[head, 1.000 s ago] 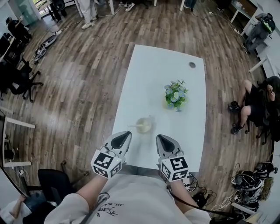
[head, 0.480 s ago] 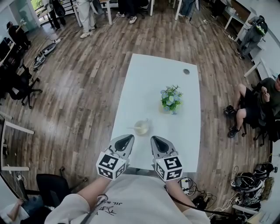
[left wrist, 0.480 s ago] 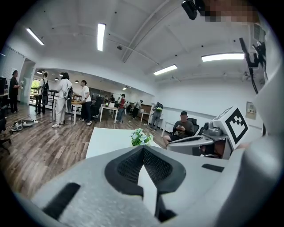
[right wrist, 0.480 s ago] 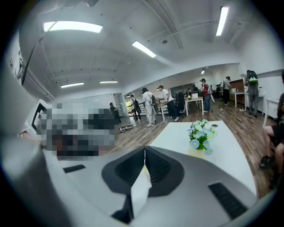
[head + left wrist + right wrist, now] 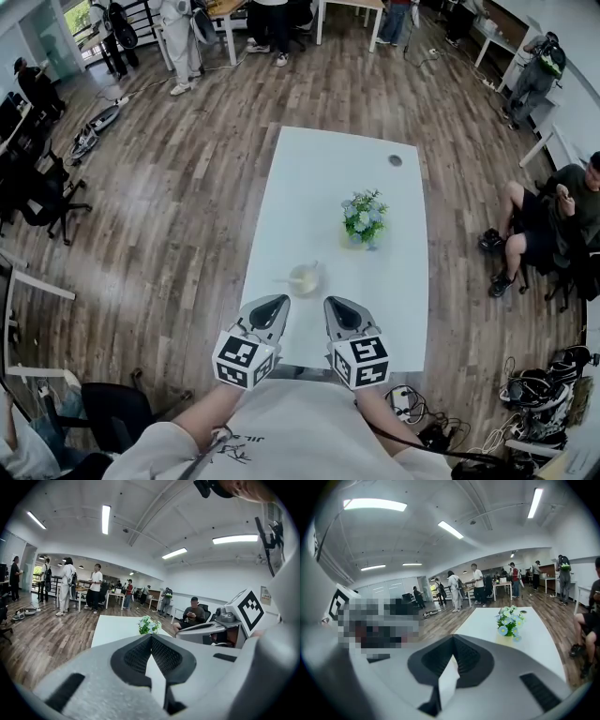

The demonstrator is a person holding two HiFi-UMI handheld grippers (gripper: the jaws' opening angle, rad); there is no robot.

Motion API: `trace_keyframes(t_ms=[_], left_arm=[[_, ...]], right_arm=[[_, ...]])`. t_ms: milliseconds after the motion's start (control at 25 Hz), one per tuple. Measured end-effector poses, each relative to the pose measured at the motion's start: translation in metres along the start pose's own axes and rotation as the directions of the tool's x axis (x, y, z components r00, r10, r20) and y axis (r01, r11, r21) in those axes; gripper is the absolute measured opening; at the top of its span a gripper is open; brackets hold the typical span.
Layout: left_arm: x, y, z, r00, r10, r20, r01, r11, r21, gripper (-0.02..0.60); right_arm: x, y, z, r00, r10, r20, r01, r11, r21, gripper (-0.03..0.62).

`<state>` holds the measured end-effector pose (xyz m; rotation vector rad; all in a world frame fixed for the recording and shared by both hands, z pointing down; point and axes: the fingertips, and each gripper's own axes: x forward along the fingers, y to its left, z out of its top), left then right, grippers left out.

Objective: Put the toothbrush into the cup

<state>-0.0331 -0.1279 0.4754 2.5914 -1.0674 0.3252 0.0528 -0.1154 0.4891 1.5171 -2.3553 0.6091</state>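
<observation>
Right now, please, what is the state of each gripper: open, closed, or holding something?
Left gripper: closed, jaws together, nothing between them.
Right gripper: closed, jaws together, nothing between them.

Open-plan office: wood-plank floor point(image 5: 169, 206) beneath a long white bench point(image 5: 323, 187), black office chairs point(image 5: 42, 192) at left, white walls point(image 5: 211, 581), white ceiling with lit strip lights point(image 5: 106, 519).

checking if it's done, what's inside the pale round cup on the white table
A slim pale toothbrush rests in the pale round cup, one end poking past its rim. The cup's bottom is hidden.
</observation>
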Motion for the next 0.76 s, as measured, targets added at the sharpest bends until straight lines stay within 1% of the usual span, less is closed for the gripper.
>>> trace_keyframes(t_ms=[520, 760], left_arm=[[-0.003, -0.005, 0.000, 1.000, -0.021, -0.008, 0.021, 1.000, 0.009, 0.012], [-0.006, -0.005, 0.000, 1.000, -0.016, -0.012, 0.016, 1.000, 0.013, 0.012]], right_arm=[[-0.001, 0.011, 0.003, 0.999, 0.042, 0.012, -0.042, 0.999, 0.015, 0.018], [-0.002, 0.016, 0.006, 0.998, 0.063, 0.018, -0.063, 0.998, -0.003, 0.018]])
